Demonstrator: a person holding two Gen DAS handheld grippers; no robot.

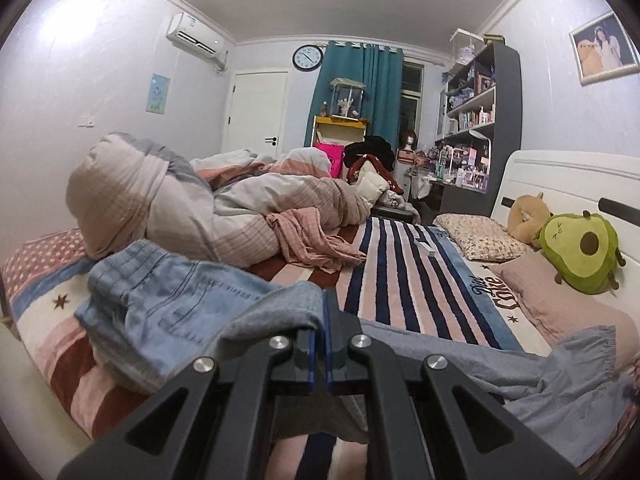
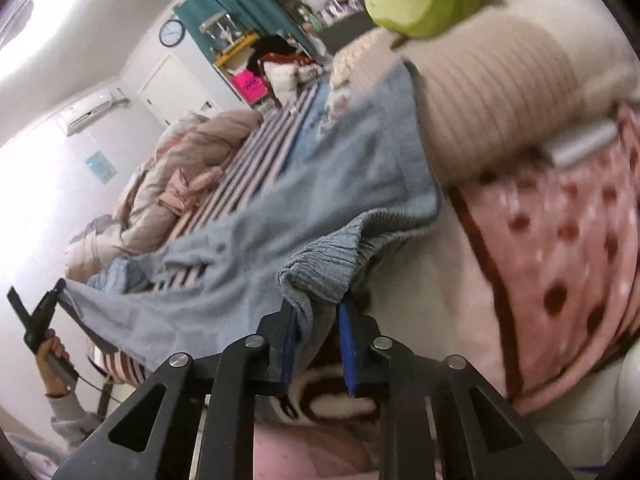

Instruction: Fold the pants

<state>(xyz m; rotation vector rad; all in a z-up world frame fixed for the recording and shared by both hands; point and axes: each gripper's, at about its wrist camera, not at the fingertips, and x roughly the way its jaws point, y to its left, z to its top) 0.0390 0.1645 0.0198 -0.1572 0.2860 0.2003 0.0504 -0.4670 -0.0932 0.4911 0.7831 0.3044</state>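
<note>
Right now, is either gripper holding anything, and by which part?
Both hold the grey-blue soft fabric pants. The left gripper is shut on a bunched edge; the right gripper pinches the ribbed waistband, though its jaws look partly apart.

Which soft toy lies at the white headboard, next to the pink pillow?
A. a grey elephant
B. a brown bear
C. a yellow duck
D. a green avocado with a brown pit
D: in the left wrist view a green avocado plush toy with a round brown pit rests against the white headboard, beside the pink pillow.
</note>
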